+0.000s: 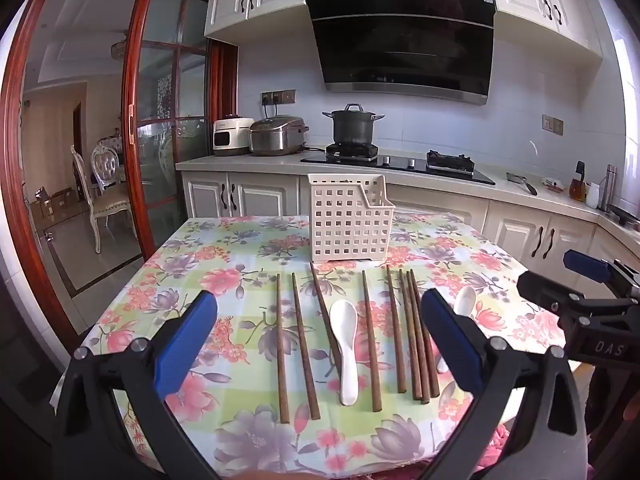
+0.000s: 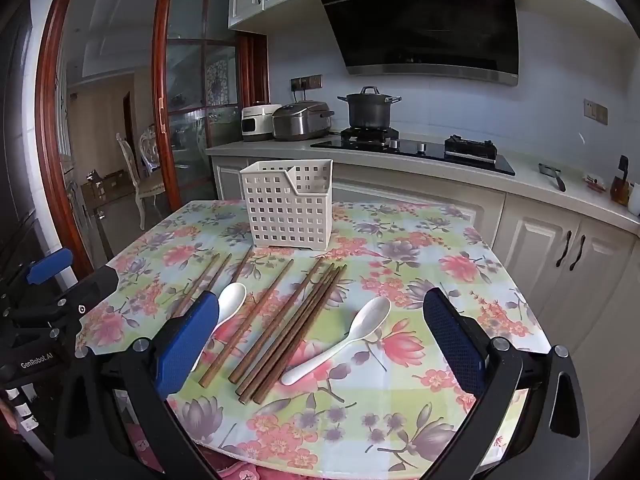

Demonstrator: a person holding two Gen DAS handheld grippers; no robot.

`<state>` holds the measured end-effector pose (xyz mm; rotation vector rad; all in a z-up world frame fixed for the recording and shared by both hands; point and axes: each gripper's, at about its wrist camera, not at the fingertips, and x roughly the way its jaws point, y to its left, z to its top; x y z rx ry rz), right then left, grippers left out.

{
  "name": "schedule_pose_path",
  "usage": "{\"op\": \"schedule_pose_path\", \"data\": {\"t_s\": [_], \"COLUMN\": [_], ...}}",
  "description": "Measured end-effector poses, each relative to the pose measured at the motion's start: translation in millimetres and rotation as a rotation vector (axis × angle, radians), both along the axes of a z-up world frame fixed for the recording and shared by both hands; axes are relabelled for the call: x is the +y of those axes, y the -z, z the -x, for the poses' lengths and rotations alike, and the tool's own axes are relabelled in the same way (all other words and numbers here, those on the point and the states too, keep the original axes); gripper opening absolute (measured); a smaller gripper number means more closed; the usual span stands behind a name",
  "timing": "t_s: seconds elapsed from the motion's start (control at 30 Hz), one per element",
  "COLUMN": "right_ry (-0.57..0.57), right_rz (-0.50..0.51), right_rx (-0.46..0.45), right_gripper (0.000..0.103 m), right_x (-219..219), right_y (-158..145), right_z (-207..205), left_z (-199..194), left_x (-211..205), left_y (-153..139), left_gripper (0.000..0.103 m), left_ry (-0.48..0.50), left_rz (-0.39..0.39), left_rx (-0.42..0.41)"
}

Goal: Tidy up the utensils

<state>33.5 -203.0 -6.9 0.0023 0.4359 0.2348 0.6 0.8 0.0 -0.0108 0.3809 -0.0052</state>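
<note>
Right, both claws are poised over the table (image 1: pixel 168 264) with its floral cloth, and there is lettering to read: "GenRobot.AI" runs along the body of the left claw (image 2: pixel 52 280) as the right wrist camera catches it at the left edge, and "DAS" shows on the black housing of the right claw (image 1: pixel 576 280) in the left wrist view. From its own camera the left claw (image 1: pixel 320 336) stands spread as wide as it goes, blue pads far apart, nothing gripped; the right claw (image 2: pixel 320 340) is likewise fully spread and holding nothing. Between and beyond the fingers lie the wooden chopsticks (image 1: pixel 370 340), eight by my count, long axes running from the near edge of the table away toward the basket, roughly side by side, four of them bunched close together on the right. One white spoon (image 1: pixel 347 344) lies among them, bowl pointing away, handle toward the camera; a second white spoon (image 2: pixel 344 340) lies to the right of the bunch, its bowl up and right, handle angled down to the left in the right wrist view. Behind them all stands the white perforated basket (image 1: pixel 348 224), upright, at the far middle of the table, just beyond the chopstick tips.
</note>
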Motion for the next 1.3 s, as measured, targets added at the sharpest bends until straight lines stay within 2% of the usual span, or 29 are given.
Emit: {"op": "schedule_pose_path", "data": {"t_s": [0.3, 1.3], "right_ry": [-0.003, -0.006], "right_rz": [-0.001, -0.002], "right_rx": [0.012, 0.013], "right_gripper": [0.096, 0.096], "right_x": [-1.9, 2.3], "right_y": [1.5, -1.1], "right_z": [-0.6, 2.4], "left_z": [1.0, 6.0], "left_x": [-3.1, -6.7], "left_y": [6.6, -3.2], "left_gripper": [0.099, 0.099], "left_ry": [-0.001, 0.009], "left_rz": [-0.01, -0.031], "left_rx": [-0.017, -0.031]}}
